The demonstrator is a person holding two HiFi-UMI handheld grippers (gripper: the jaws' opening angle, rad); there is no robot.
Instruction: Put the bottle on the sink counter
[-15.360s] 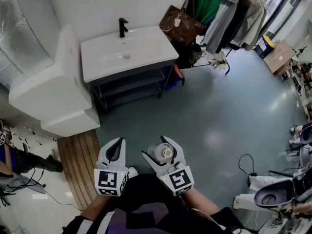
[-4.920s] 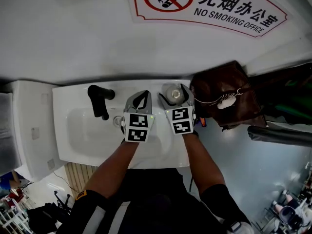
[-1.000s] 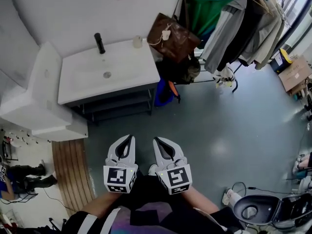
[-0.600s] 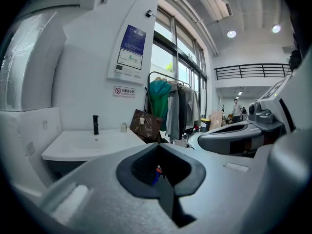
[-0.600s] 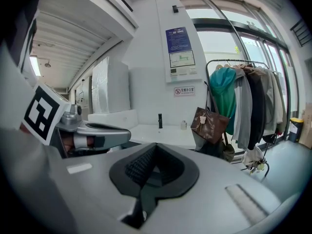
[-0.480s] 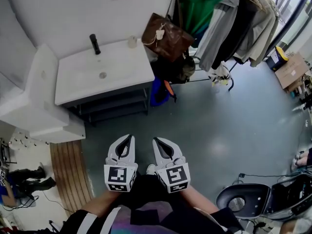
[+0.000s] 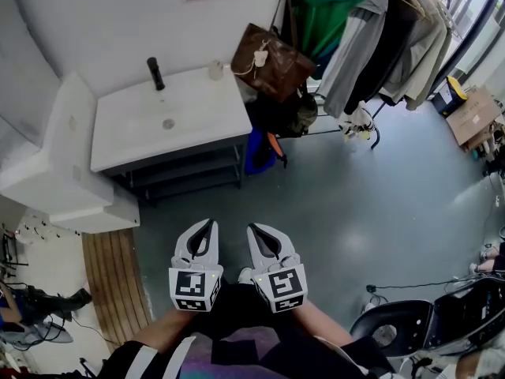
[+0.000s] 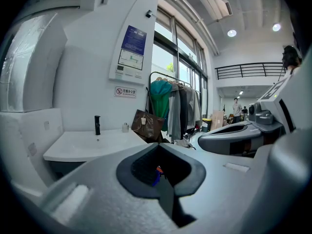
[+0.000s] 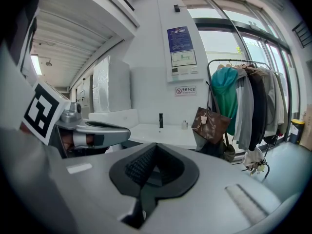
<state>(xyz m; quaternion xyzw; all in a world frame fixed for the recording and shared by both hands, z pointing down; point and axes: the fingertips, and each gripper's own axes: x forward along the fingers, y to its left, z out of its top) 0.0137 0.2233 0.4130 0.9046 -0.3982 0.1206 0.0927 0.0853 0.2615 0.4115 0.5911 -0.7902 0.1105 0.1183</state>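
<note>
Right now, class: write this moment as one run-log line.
bottle: on sink counter, back corner near bag | left claw: shut, empty | right claw: shut, empty | task: looks done

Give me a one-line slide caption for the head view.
Left gripper and right gripper, shut and empty, far from the sink counter where the bottle stands.

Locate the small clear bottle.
Head view: the small clear bottle stands at the back right corner of the white sink counter, between black faucet and brown handbag.
</note>
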